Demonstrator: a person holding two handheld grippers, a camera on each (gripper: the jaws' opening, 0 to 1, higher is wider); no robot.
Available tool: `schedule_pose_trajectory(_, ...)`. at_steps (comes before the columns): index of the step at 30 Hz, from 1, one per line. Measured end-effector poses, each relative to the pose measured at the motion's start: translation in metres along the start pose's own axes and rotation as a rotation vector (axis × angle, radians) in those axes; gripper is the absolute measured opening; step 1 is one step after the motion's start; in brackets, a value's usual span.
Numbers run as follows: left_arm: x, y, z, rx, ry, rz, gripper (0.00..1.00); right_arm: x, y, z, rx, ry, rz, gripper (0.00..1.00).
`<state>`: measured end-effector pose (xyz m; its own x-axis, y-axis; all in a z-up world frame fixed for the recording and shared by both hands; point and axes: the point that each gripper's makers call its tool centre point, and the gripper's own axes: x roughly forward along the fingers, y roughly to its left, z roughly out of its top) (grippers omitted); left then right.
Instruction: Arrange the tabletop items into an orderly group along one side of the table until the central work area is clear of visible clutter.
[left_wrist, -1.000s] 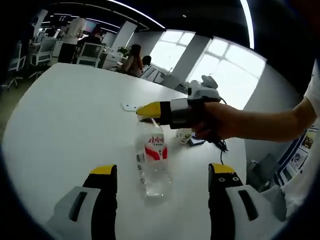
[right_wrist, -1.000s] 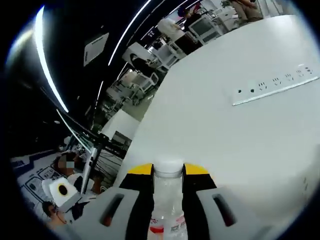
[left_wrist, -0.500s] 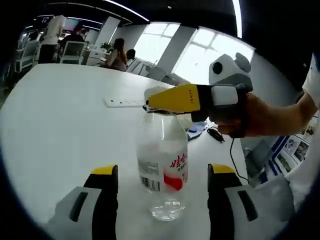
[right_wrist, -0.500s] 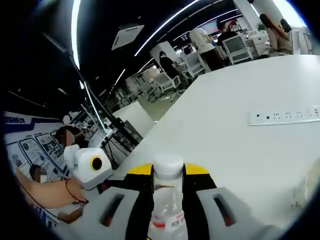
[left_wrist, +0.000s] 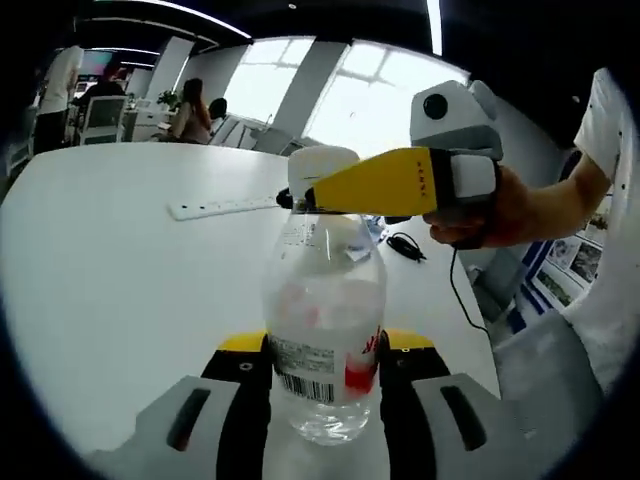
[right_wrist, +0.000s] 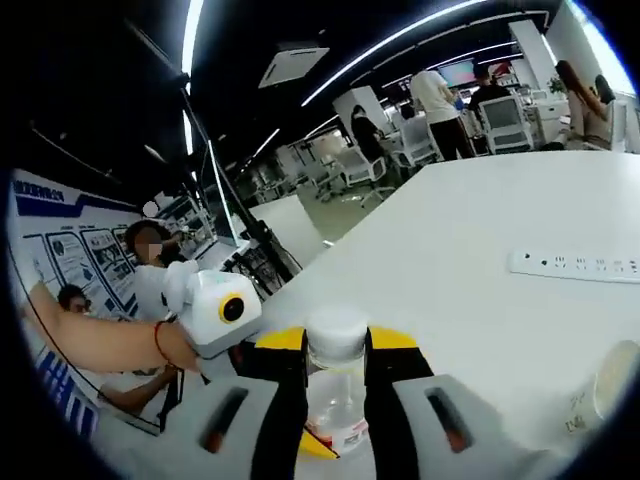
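A clear water bottle (left_wrist: 322, 340) with a red and white label stands upright on the white table (left_wrist: 110, 280). My left gripper (left_wrist: 325, 346) is shut on its lower body, a yellow-tipped jaw pressed against each side. From the right, held in a hand, comes my right gripper (left_wrist: 305, 196), shut on the neck just under the white cap (left_wrist: 322, 163). In the right gripper view the cap (right_wrist: 337, 329) sits tight between my right gripper's (right_wrist: 337, 342) jaws. The left gripper (right_wrist: 318, 443) shows below it around the bottle, with a hand on it.
A white power strip (left_wrist: 215, 207) (right_wrist: 575, 265) lies farther back on the table. A black cable (left_wrist: 405, 245) and small items lie to the right of the bottle. A white cup-like thing (right_wrist: 615, 375) sits at the right edge. People and office chairs fill the background.
My left gripper's jaws have moved in from wide apart and shut on the bottle's lower body. The right gripper keeps its hold on the neck.
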<state>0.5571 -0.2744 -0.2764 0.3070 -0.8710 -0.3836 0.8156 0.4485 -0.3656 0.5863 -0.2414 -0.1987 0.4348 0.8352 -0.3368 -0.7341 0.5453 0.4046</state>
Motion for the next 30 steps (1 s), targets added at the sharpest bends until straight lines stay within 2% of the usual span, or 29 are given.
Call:
schedule_pose_trajectory(7,0.006,-0.005,0.004,0.052,0.010,0.002,0.40,-0.009,0.003,0.001,-0.100,0.006,-0.004,0.18)
schedule_pose_trajectory(14,0.019,-0.012,0.023,0.082,-0.023,-0.011,0.39,-0.028,-0.006,0.014,-0.147,-0.025,-0.019,0.18)
schedule_pose_trajectory(30,0.065,-0.023,0.069,0.203,-0.030,-0.043,0.39,-0.072,-0.037,0.043,-0.262,-0.084,-0.094,0.19)
